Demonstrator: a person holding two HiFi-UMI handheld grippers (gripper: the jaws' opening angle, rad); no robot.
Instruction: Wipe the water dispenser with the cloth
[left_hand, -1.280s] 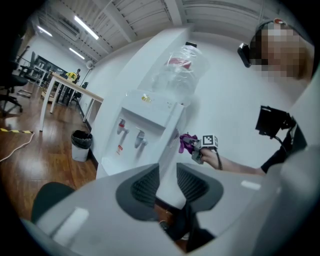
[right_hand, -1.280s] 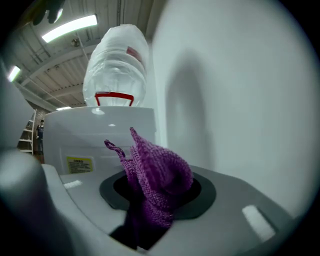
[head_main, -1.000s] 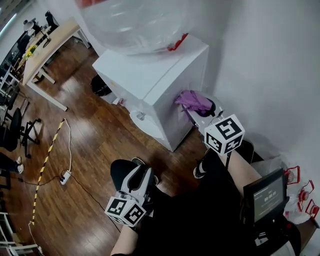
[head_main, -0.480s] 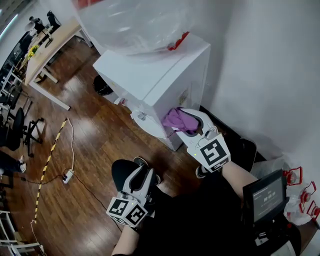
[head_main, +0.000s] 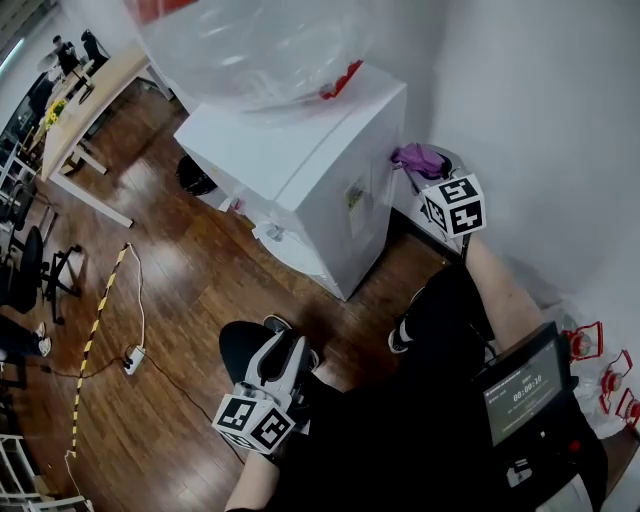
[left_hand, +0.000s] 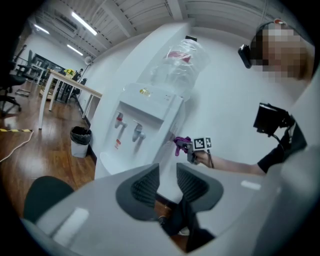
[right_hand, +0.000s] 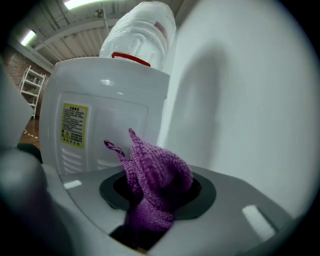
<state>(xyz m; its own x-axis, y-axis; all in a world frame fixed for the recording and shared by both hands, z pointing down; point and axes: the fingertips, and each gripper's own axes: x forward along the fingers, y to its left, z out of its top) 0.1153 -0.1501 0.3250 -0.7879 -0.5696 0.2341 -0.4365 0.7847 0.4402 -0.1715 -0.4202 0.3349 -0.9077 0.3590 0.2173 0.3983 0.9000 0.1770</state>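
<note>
The white water dispenser (head_main: 300, 165) stands against the wall with a clear bottle (head_main: 250, 45) on top. My right gripper (head_main: 425, 165) is shut on a bunched purple cloth (head_main: 417, 157), at the rear upper corner of the dispenser's side panel, close to the wall. In the right gripper view the cloth (right_hand: 155, 172) sticks up out of the jaws in front of the side panel (right_hand: 107, 117) and its yellow label (right_hand: 74, 121). My left gripper (head_main: 278, 362) hangs low over the person's lap, its jaws a little apart and empty; its own view shows the taps (left_hand: 136, 131).
A black bin (head_main: 193, 175) sits left of the dispenser. A desk (head_main: 85, 95), office chairs (head_main: 30, 265) and a power strip with cable (head_main: 130, 352) lie to the left on the wood floor. A small screen (head_main: 520, 385) hangs at the person's right side. The white wall (head_main: 540, 130) is close on the right.
The right gripper with the cloth dipped toward the dispenser's lower front side, then swung up and back to the rear corner by the wall. The left gripper stayed put.
</note>
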